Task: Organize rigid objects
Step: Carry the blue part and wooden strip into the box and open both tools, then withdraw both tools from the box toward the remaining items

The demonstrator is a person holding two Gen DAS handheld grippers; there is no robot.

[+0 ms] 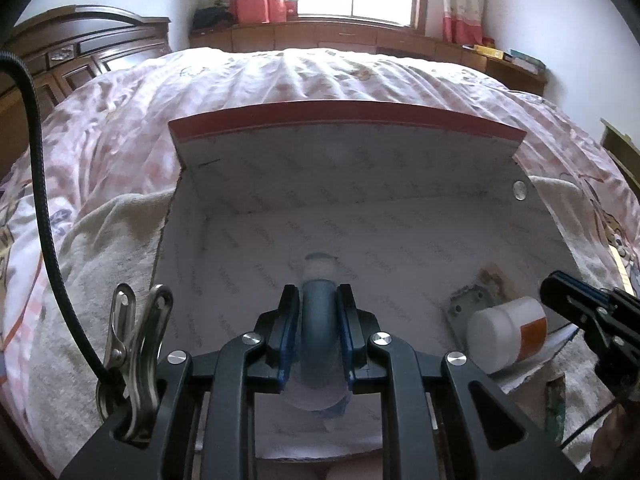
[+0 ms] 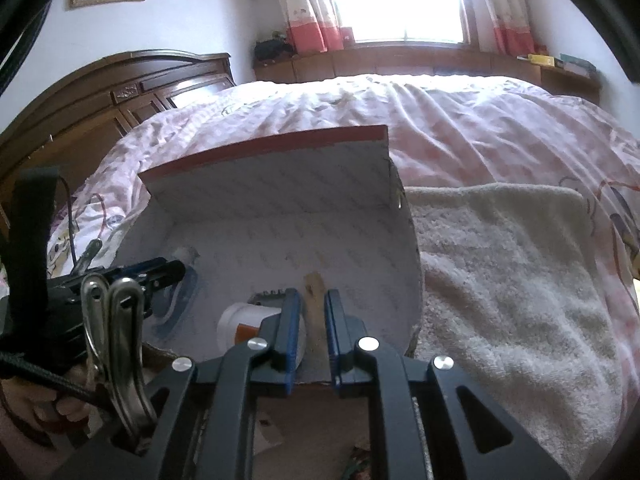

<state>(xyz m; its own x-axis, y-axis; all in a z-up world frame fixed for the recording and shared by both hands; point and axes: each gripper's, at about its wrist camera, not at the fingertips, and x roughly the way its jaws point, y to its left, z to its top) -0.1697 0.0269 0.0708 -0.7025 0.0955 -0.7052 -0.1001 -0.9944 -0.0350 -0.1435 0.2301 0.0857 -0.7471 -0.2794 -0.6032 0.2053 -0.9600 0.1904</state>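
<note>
The open white box [image 1: 280,208] lies on a towel [image 2: 500,264] on the bed [image 1: 320,76]. Its raised back flap [image 1: 344,152] walls the far side; the near edge stays open. The left claw [image 1: 319,320] grips a blue bottle [image 1: 318,312] over the box floor. The right claw [image 2: 310,328] pinches a thin wooden stick [image 2: 314,312] just beside the white jar [image 1: 508,336] inside the box.

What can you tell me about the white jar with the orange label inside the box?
The white jar is a small, squat plastic-looking pot with a smooth white lid and an orange label patch on its side. It lies tipped on its side on the floor of the open white box, near the front right corner, beside a small grey card. No gripper holds it.
</note>
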